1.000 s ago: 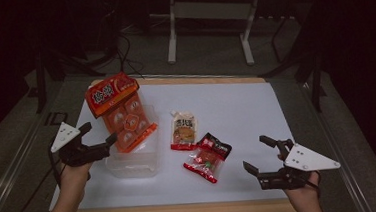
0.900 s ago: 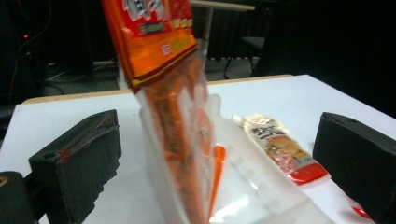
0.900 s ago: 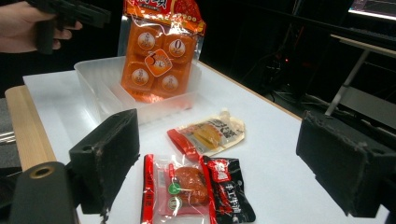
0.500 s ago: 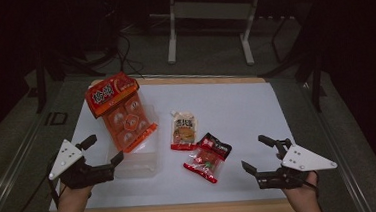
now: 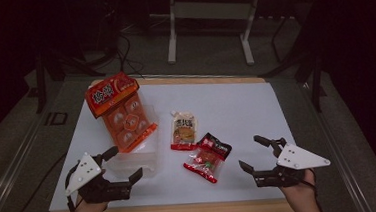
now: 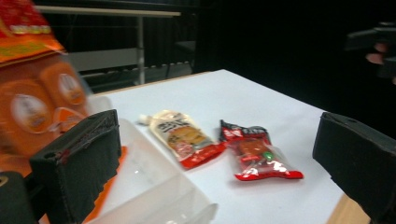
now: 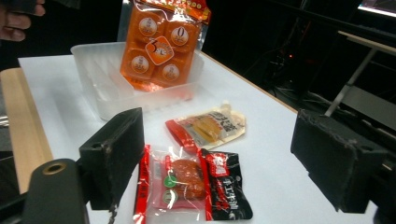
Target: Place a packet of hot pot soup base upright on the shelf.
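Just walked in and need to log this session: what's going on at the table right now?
A person holds a two-jaw claw in each hand at the near edge of a white table. Both the left claw and the right claw are open and hold nothing. A big orange snack bag stands leaning in a clear plastic bin by the left claw. Two small packets lie flat on the table: a pale pouch and a red-and-black packet, apart from both claws.

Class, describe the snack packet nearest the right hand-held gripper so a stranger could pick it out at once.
On the white table, look just ahead of the right hand-held gripper. The red-and-black packet lies there, right of the clear tub. Unlike the beige pouch beside it, it has a black end.
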The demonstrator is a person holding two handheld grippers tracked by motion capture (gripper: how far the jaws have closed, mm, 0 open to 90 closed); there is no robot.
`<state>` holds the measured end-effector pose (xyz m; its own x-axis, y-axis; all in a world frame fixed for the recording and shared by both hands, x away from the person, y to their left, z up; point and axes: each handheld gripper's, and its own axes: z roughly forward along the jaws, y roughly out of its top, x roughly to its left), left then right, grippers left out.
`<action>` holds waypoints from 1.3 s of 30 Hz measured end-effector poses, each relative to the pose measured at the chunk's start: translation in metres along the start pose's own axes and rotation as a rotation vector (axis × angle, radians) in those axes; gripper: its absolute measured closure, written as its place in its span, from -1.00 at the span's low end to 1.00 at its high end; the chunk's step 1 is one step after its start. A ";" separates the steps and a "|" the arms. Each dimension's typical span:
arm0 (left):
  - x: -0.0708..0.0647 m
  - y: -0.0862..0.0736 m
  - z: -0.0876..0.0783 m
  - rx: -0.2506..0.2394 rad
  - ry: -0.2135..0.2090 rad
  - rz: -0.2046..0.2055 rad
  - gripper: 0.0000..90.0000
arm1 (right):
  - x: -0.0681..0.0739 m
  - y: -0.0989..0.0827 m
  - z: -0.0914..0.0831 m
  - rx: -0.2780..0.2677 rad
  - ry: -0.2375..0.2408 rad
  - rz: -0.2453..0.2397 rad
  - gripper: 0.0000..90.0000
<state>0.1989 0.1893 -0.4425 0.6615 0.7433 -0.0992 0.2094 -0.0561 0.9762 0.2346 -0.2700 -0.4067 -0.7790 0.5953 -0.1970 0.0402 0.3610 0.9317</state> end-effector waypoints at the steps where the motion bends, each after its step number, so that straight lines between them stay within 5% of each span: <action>1: -0.003 -0.003 0.002 -0.002 -0.016 -0.002 -0.96 | 0.000 0.000 0.001 0.002 -0.002 0.001 -0.64; 8: -0.019 -0.020 0.013 0.013 -0.098 0.027 -0.96 | -0.003 -0.002 0.003 -0.036 0.014 0.027 -0.66; 13: -0.024 -0.028 0.016 -0.008 -0.127 0.031 -0.96 | -0.005 -0.004 0.011 -0.013 0.047 0.025 -0.70; 20: -0.030 -0.041 0.022 0.044 -0.126 0.066 -0.96 | -0.008 -0.006 0.031 0.036 0.074 0.103 -0.76; 26: -0.037 -0.049 0.027 0.048 -0.146 0.132 -0.96 | -0.005 -0.008 0.046 0.041 0.075 0.102 -0.77; 31: -0.036 -0.052 0.030 0.054 -0.157 0.111 -0.96 | -0.002 -0.011 0.054 0.073 0.084 0.100 -0.77; 39: -0.033 -0.055 0.031 0.049 -0.151 0.116 -0.96 | -0.018 -0.031 0.065 0.133 0.090 0.140 -0.69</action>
<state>0.1875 0.1476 -0.4989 0.7829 0.6219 -0.0181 0.1582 -0.1707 0.9725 0.2887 -0.2450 -0.4515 -0.8123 0.5821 -0.0345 0.2301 0.3744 0.8983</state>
